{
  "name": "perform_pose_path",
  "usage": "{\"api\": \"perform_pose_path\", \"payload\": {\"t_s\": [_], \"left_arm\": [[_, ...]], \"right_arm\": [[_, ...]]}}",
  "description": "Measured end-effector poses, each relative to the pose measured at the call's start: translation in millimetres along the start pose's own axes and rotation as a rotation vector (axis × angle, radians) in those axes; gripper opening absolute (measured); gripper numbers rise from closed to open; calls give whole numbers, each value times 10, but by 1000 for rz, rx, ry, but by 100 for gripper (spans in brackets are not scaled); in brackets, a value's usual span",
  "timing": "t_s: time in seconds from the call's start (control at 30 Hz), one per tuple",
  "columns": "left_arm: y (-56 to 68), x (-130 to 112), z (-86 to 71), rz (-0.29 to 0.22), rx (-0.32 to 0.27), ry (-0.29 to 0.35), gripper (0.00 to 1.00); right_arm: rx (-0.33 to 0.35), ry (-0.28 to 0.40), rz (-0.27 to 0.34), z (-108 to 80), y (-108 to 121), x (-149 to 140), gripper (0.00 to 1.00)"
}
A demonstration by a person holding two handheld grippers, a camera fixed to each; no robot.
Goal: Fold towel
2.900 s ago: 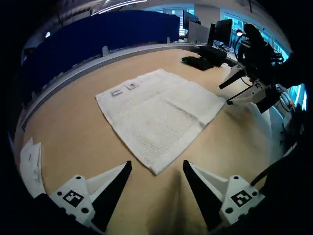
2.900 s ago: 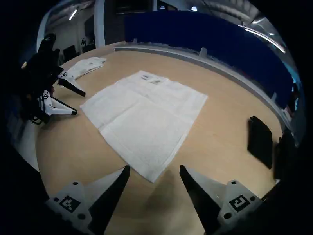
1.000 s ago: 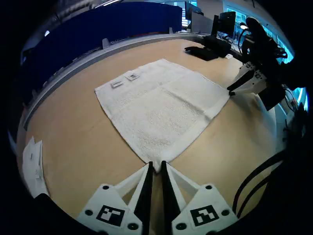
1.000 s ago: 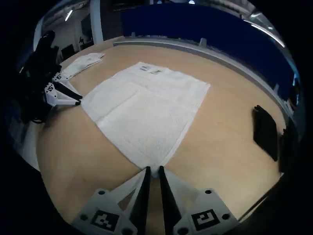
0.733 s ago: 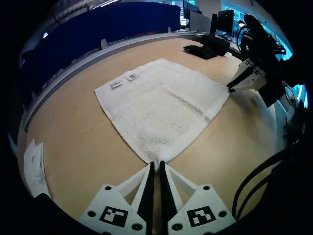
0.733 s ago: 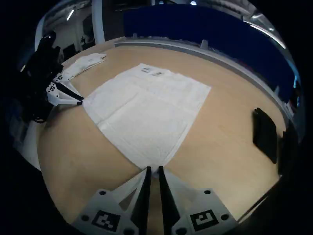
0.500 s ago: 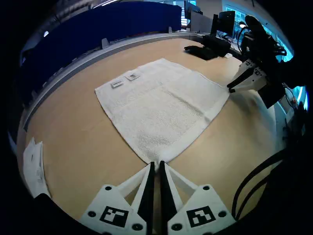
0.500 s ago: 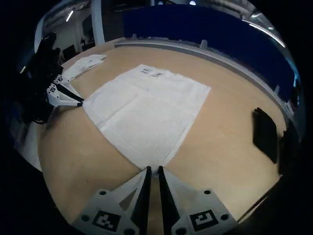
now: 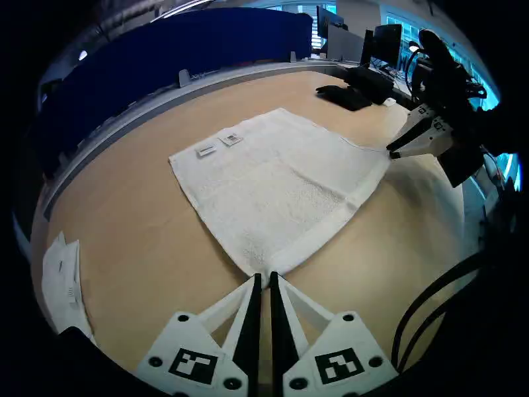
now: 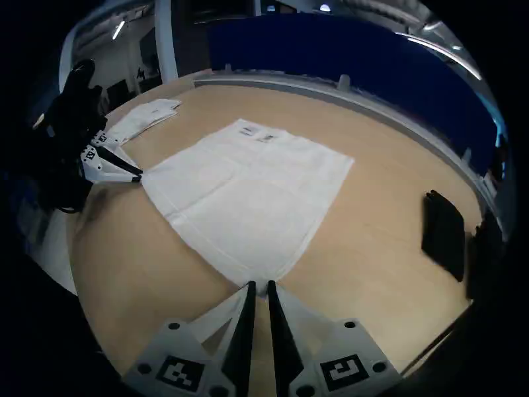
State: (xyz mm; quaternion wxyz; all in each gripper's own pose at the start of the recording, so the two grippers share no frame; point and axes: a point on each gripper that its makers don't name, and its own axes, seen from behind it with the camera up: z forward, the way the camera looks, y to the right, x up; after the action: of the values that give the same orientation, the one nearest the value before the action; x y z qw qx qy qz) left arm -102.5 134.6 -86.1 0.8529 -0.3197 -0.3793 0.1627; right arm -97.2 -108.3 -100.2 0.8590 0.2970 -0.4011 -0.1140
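Note:
A white towel [image 9: 278,185] lies spread on the wooden desk [image 9: 132,231], with two small labels near its far edge. In the left gripper view my left gripper [image 9: 265,281] is shut on the towel's nearest corner. That same view shows the right gripper [image 9: 391,153] farther off, pinching the towel's right corner, which is lifted slightly. In the right gripper view the towel [image 10: 254,188] spreads ahead and my right gripper [image 10: 260,288] is shut on its near corner. The left gripper [image 10: 137,177] appears at the left, shut on the other corner.
A blue partition [image 9: 172,53] runs along the desk's far side. A black keyboard [image 9: 344,96] and monitors [image 9: 370,46] stand at the far right. White papers [image 9: 63,284] lie near the left edge. A black object [image 10: 443,235] lies on the desk in the right gripper view.
Both grippers came down from open onto the towel's two near corners and shut on them. Since then they have lifted the corners a little, pulling the front edge taut.

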Motion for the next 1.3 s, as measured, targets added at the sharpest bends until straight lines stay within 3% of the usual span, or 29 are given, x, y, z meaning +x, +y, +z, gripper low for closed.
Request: {"api": "perform_pose_path", "payload": {"t_s": [0.53,0.97,1.3], "left_arm": [[-8,277,-350,-63,10,30,9],[91,463,-723,-110,6,30,9],[188,523,-939,-142,-4,32,9]], "right_arm": [[-9,84,25,-376,-55,479,14],[-16,127,35,-758,-132,758,13],[-11,137,55,-911,-175,797,13]]}}
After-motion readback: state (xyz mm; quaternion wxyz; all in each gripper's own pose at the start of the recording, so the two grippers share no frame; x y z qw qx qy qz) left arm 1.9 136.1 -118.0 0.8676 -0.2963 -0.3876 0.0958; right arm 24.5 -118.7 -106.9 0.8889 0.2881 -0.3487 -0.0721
